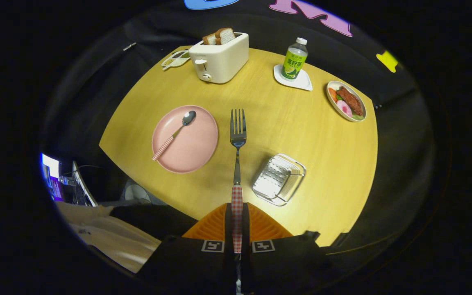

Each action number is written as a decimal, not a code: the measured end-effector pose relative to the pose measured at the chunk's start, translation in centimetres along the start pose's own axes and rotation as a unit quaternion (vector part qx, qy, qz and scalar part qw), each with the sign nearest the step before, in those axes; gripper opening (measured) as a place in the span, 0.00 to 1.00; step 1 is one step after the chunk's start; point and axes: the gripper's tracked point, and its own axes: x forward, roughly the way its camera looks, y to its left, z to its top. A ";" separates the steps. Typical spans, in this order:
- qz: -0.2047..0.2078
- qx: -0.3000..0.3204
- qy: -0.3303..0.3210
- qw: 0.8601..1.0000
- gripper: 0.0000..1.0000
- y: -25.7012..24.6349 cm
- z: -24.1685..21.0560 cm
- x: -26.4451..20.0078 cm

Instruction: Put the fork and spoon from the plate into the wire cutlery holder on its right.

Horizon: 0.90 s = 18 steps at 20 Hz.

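Resting left of centre on the desk [285, 123]: the pink plate [195, 143], with the spoon [176, 133] lying across it — bowl toward the upper right, checked handle toward the lower left. Untouched, by the look of it; that half of the task left to do.

Running up the middle of the frame: the fork [238, 135], tines pointing away toward the toaster [219, 57], its checked handle pinched between the two fingers of the hand-held gripper [237, 229] at bottom centre. Fingers clenched on that handle from both sides, fork carried above the desk and off the plate — lifted, then, but not yet delivered.

Sitting just right of the fork's shaft, lower centre-right: the wire cutlery holder [279, 179], seemingly with no cutlery inside. Judged about a quarter done: fork grasped and clear of the plate, a short carry rightward and a lowering into the holder remaining, then the same again for the spoon.

Standing farther back and right, well apart from the work: a bottle [294, 59] on a white coaster and a dish of food [346, 101].
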 end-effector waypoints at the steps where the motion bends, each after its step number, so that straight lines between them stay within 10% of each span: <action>1: -0.007 -0.013 0.015 1.000 0.10 -1.2 -0.8 -0.4; 18: 0.036 -0.088 0.268 0.959 0.10 -7.6 -5.4 4.0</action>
